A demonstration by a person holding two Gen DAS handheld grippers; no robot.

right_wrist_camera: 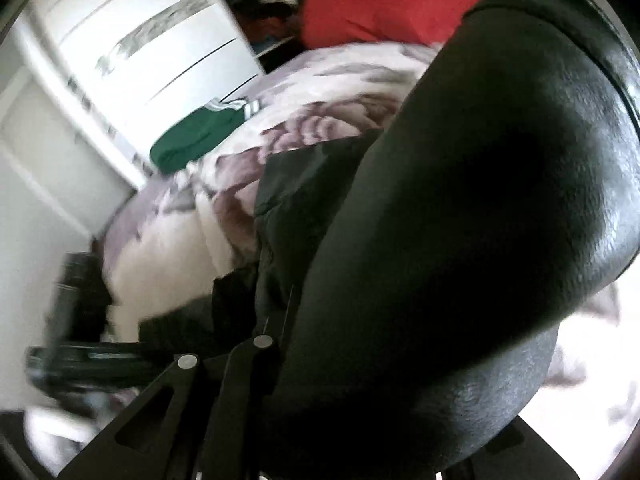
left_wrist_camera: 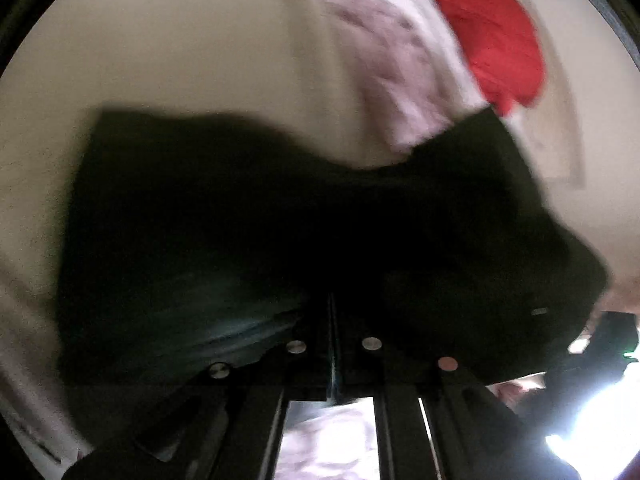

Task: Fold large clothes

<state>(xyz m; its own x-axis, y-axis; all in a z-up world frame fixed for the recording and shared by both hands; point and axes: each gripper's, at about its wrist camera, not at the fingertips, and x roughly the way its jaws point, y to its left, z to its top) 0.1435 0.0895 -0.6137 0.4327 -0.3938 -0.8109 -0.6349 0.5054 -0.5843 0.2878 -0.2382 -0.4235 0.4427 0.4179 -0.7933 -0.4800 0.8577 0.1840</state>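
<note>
Both sets of jaws are closed on the large black, slightly glossy garment (left_wrist_camera: 280, 220): the left gripper (left_wrist_camera: 334, 308) pinches one edge, the right gripper (right_wrist_camera: 280, 312) another. It hangs lifted over the floral purple-and-white bedspread (right_wrist_camera: 312, 120). Folding seems barely begun; a red cloth (right_wrist_camera: 392, 4) and a green garment (right_wrist_camera: 192, 136) lie beyond.

black garment (left_wrist_camera: 280, 232): motion-blurred, hides left hand-held gripper fingertips | red garment (right_wrist_camera: 392, 4): cut off at top edge | right hand-held gripper fingertips: buried under black cloth
</note>
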